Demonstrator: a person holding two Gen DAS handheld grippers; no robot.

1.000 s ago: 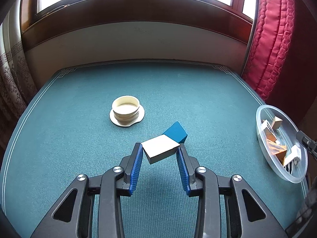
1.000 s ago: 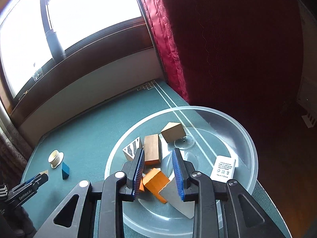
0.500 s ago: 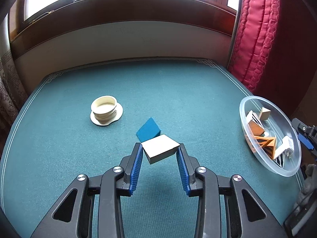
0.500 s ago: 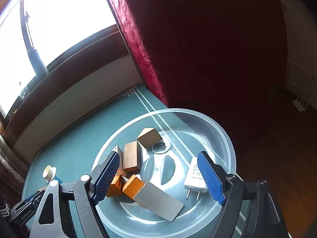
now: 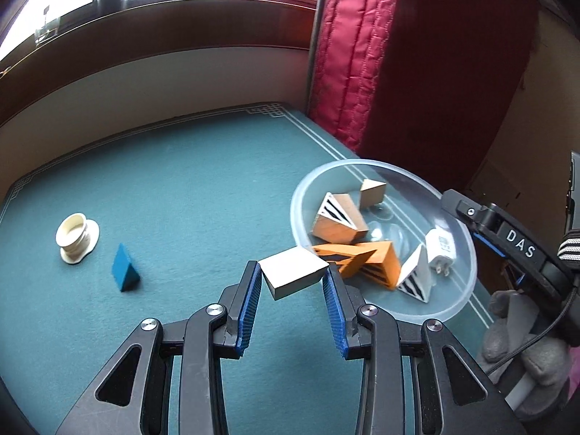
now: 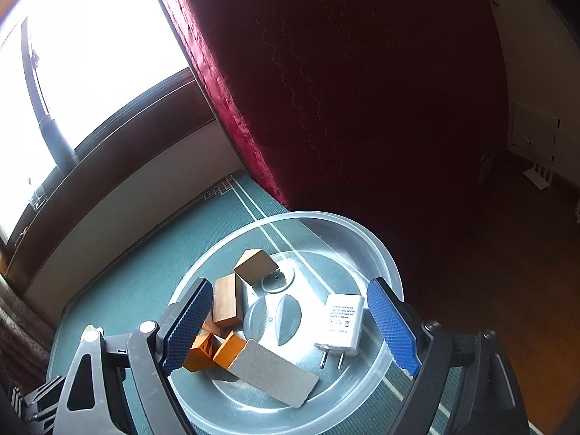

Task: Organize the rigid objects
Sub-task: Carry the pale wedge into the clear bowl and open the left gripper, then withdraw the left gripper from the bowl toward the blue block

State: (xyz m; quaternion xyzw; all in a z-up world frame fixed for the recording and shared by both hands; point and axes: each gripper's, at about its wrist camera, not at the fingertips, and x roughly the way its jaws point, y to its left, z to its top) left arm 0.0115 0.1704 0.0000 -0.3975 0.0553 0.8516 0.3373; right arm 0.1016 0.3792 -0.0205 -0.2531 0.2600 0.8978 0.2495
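Clamping white block (image 5: pixel 293 266) between left fingers (image 5: pixel 250 290), right fingers (image 6: pixel 393 326) just spreading, empty, over bowl (image 6: pixel 389 275)

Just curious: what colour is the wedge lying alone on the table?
Blue wedge, clearest in the left wrist view.

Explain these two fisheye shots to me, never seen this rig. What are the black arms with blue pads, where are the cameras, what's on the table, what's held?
No robot here: a person holds a two-finger gripper in each hand, and each carries a camera looking along its fingers.

Left camera view: the left gripper is shut on a white block, near the clear bowl. A blue wedge and a cream cup sit on the green table.

Right camera view: the right gripper hovers over the same bowl, its jaws just opened, holding nothing. The bowl holds wooden blocks and a white charger.
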